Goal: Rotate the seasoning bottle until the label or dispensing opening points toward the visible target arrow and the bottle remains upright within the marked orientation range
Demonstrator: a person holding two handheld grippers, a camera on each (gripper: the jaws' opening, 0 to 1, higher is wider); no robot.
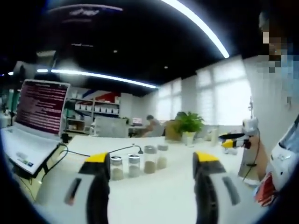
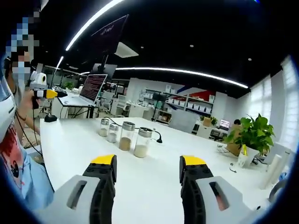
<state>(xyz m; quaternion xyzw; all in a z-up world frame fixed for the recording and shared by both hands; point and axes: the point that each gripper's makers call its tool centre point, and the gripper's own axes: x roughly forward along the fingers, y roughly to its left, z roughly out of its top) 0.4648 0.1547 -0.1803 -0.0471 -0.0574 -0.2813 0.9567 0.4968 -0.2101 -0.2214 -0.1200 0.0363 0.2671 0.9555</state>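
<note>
While both grippers hang above the white table (image 2: 154,186) with their jaws spread apart and nothing between them, the four seasoning bottles (image 2: 125,136) stand upright in a short row, well ahead of the tools and untouched. In the left gripper view the same bottles (image 1: 139,163) appear just beyond the left gripper (image 1: 152,161), between its yellow-tipped jaws. The right gripper (image 2: 147,163) is also wide, pointing at bare table in front of the row. I judge the main risk is tipping: the bottles are narrow, smooth clear glass or plastic cylinders with metallic caps, partly filled with brown and pale powder, and they stand close together, so a jaw entering the row could knock a neighbour. A hard squeeze on such a slick round wall may also make the bottle slip or lean during the turn. I cannot find any target arrow on the glossy tabletop.
</note>
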